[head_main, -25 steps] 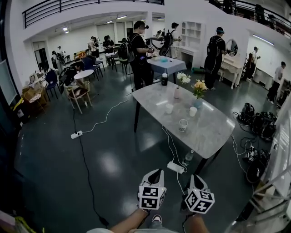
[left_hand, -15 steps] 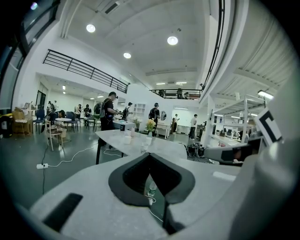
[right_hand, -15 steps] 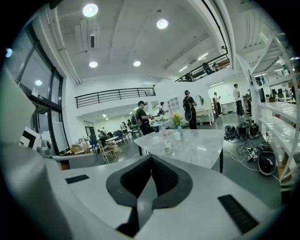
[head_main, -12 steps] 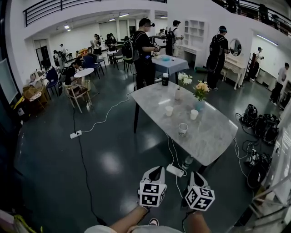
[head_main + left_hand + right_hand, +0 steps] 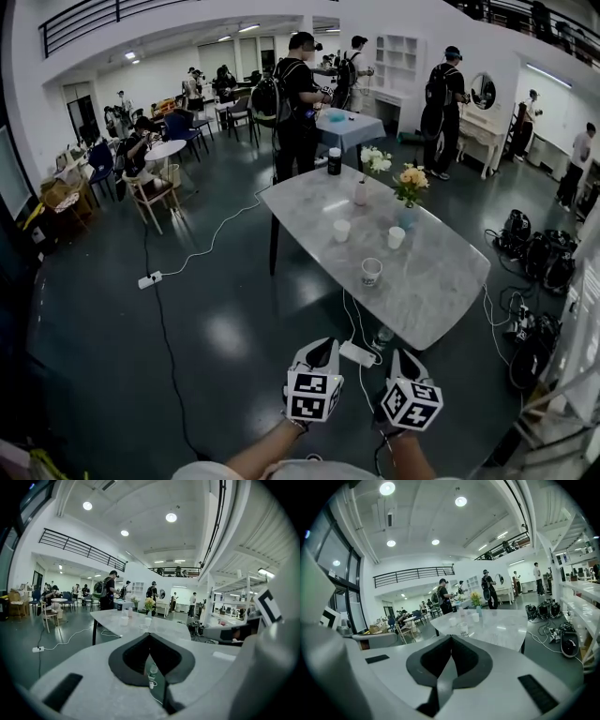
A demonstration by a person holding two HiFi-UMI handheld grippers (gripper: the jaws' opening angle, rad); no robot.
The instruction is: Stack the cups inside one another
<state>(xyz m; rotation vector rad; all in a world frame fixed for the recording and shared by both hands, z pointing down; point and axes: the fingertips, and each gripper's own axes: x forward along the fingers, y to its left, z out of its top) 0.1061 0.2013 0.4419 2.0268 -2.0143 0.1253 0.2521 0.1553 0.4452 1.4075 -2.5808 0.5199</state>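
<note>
Three cups stand on the marble table (image 5: 431, 281) ahead of me: a white one (image 5: 342, 230), another white one (image 5: 397, 237), and a clear cup (image 5: 372, 272) nearest me. All three stand apart. My left gripper (image 5: 319, 349) and right gripper (image 5: 405, 361) hang side by side over the dark floor, well short of the table, both shut and holding nothing. The left gripper view shows the clear cup (image 5: 143, 627) beyond its touching jaw tips (image 5: 149, 634). From the right gripper (image 5: 450, 637), that same clear cup (image 5: 463, 628) sits at the table's near end.
On the table stand a flower vase (image 5: 410, 202), a white vase (image 5: 361, 192) and a black can (image 5: 335, 161). A power strip (image 5: 359, 353), a bottle (image 5: 384, 328) and cables lie on the floor by the near table leg. Bags (image 5: 530, 253) sit to the right. Several people stand beyond.
The table and cups have drawn nearer and lower in the head view as I walk toward them. Both grippers keep their place at the bottom of the view, still shut.
</note>
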